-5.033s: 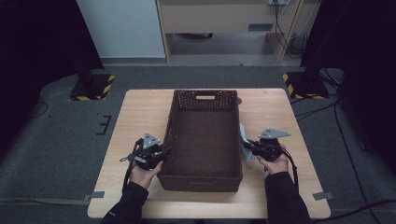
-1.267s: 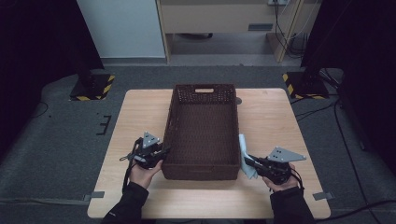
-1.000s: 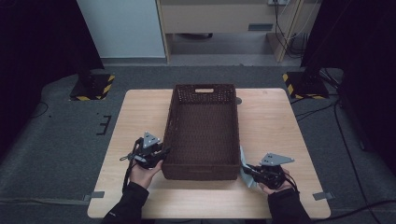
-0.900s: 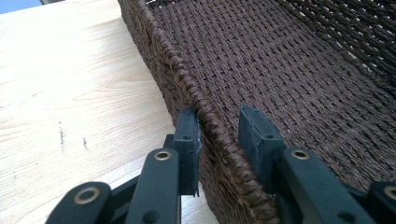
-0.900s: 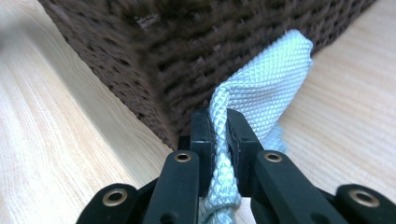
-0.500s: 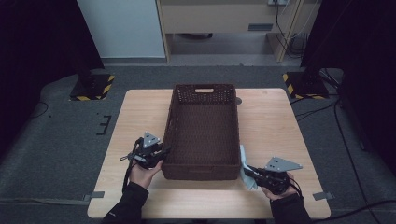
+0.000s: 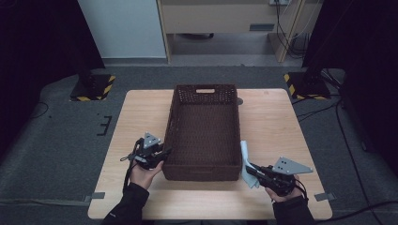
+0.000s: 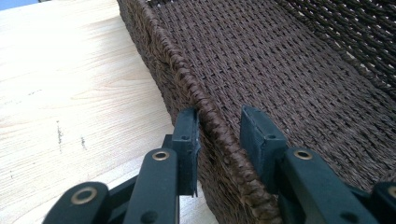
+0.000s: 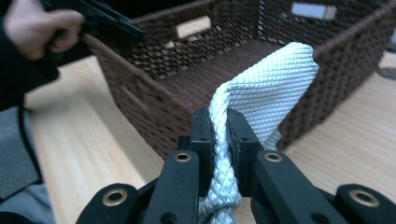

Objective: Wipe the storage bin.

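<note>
A dark brown woven basket (image 7: 205, 90) stands empty in the middle of the wooden table. My left gripper (image 7: 165, 153) straddles the rim of its left wall near the front corner. In the left gripper view the jaws (image 8: 219, 119) stand open around that rim (image 8: 187, 79): one pad touches the outside, the other stands off the inside. My right gripper (image 7: 249, 169) is at the basket's front right corner, shut on a pale woven cloth (image 7: 245, 157). In the right gripper view the cloth (image 9: 268, 88) rises from the pinch (image 9: 219, 116) and folds over.
The table (image 7: 141, 112) has bare wood on both sides of the basket. Its near edge lies close behind both hands. A small round disc (image 7: 240, 101) lies by the basket's far right corner. Dark stands with striped bases (image 7: 91, 89) sit on the floor beyond the table.
My right gripper has drawn back along the basket's right wall toward the near edge with the cloth, then risen slightly. The basket sits slightly farther from me. The left gripper has stayed put.
</note>
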A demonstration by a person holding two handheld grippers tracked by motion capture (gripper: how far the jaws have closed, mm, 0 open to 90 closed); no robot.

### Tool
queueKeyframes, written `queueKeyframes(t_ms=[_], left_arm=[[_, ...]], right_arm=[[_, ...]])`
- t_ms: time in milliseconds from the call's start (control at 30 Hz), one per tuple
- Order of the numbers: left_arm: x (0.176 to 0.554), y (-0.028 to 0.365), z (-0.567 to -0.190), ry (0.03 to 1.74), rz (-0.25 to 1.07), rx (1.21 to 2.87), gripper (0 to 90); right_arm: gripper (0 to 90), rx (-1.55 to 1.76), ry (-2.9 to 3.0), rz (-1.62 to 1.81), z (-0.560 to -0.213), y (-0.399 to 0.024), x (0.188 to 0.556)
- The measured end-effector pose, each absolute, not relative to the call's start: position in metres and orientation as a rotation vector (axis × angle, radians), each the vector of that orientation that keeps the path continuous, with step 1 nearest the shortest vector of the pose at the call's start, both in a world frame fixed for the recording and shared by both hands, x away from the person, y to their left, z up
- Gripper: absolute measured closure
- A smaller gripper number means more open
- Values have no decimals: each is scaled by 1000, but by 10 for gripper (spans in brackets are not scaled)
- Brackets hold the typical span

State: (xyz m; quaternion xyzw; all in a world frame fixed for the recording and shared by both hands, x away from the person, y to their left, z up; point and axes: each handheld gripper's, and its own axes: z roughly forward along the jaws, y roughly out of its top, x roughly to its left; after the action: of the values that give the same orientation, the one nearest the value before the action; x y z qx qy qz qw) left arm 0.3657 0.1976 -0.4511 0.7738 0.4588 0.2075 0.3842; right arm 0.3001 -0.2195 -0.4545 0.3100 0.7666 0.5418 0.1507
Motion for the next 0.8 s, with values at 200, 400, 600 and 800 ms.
queueKeyframes(t_ms=[200, 400, 600, 800], left_arm=[[366, 197, -451, 1167, 533, 1978, 670], [366, 197, -451, 1168, 532, 1978, 669], [366, 198, -451, 1168, 527, 1976, 665], [366, 198, -451, 1169, 527, 1975, 665]], right_arm=[[835, 956, 2344, 1410, -475, -211, 300], [835, 1026, 2471, 1246, -498, -205, 307], [834, 945, 2273, 1501, -465, -216, 296], [835, 919, 2263, 1536, -461, -214, 289]])
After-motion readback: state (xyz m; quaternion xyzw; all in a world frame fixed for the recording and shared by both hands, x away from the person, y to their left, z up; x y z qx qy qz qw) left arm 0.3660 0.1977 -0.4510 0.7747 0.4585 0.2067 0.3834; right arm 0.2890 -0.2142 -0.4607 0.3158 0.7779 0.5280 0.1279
